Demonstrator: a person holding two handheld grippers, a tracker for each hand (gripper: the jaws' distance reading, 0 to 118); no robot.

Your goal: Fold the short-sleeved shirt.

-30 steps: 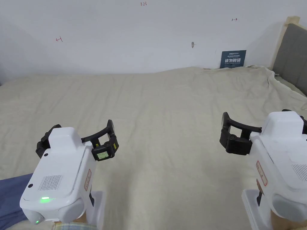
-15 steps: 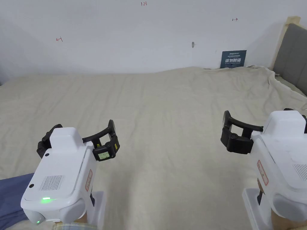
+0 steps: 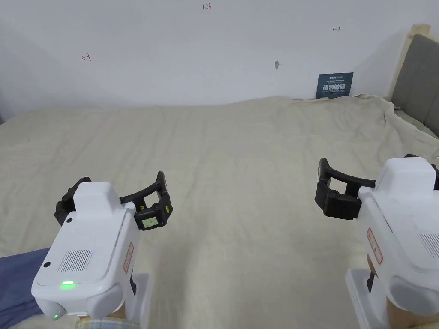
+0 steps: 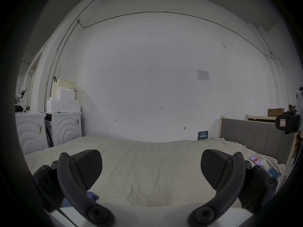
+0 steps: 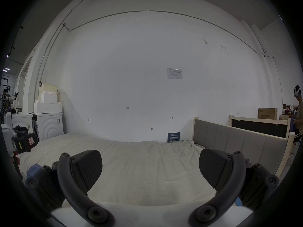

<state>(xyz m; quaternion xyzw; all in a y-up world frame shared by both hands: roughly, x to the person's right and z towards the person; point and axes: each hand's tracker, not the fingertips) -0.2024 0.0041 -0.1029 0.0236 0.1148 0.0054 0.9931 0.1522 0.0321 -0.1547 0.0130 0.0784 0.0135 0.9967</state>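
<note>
Bedding comes first: a wide bed (image 3: 240,141) under a cream sheet carries everything, with a grey headboard (image 3: 418,77) along its right edge and a white wall (image 3: 171,51) behind its far edge. We hold both tools above the near half of the sheet, well apart. Our left gripper (image 3: 113,199) has its jaws spread wide with nothing between them, and our right gripper (image 5: 150,168) is spread the same way, also empty. Smaller than these is what we can see of the shirt (image 3: 17,278): a patch of blue cloth bunched at the near left corner of the bed, just beside our left tool. We judge it light, soft and limp, likely to sag and crease when lifted, so we would pinch it at the shoulder seams or hem corners, one tool each. Folding is not yet begun.
</note>
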